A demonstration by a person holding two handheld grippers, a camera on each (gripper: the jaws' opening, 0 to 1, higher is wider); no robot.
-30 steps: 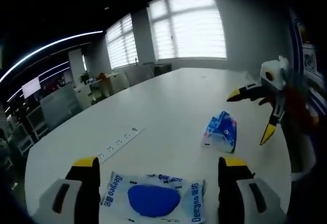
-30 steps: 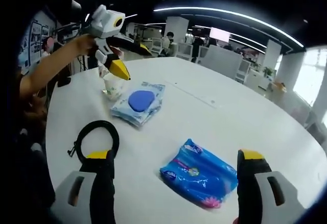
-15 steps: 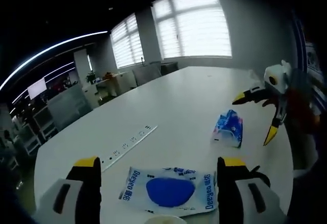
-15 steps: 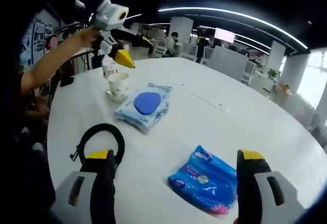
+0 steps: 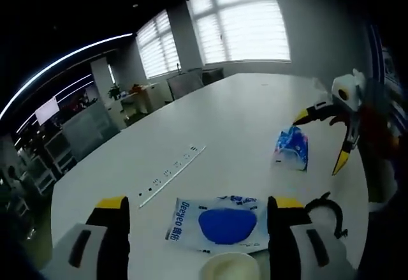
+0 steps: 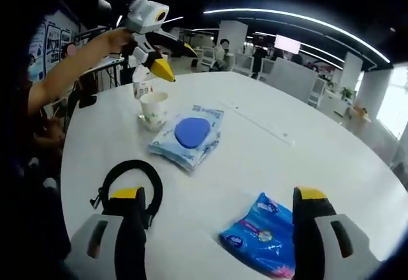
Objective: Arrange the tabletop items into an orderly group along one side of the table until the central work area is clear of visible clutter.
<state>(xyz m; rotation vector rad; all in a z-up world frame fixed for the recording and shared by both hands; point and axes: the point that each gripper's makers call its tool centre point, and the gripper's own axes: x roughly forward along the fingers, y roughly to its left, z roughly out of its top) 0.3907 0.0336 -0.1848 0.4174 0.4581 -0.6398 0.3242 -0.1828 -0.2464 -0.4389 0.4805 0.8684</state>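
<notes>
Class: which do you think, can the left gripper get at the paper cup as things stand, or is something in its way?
Probably yes. The left gripper hangs open above the paper cup, with nothing between them. The wet-wipes pack lies beside the cup, not over it, so a drop straight down looks free.

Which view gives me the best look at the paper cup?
The right gripper view: the paper cup stands whole on the table, beside the wipes pack. The left gripper view catches just its rim at the bottom edge, between the fingers.
</notes>
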